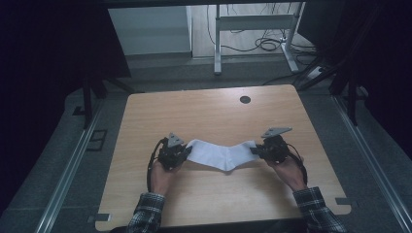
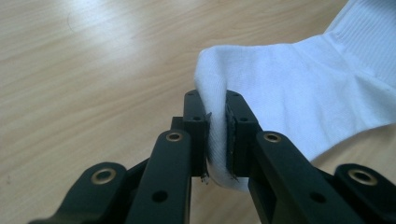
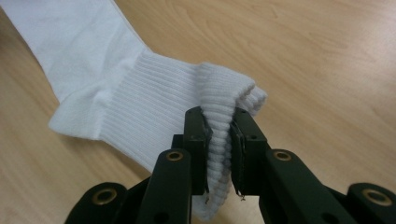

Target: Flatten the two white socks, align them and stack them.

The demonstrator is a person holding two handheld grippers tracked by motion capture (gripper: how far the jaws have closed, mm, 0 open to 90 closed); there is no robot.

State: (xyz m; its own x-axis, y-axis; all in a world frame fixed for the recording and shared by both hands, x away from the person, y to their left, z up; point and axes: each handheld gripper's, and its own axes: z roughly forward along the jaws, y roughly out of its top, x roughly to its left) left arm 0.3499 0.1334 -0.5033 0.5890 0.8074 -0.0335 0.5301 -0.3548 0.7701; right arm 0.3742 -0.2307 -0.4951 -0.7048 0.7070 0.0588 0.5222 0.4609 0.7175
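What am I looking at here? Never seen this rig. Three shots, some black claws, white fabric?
No robot: a person at a wooden table holds a hand-operated two-jaw gripper in each hand. The wide shot comes from a fixed camera above the table. The two close-ups come from cameras riding on each gripper, looking along its black jaws. On the table lies one white sock. The left gripper is clamped on its smooth toe end; the right gripper is clamped on the ribbed cuff. The sock spans between them, sagging in the middle.
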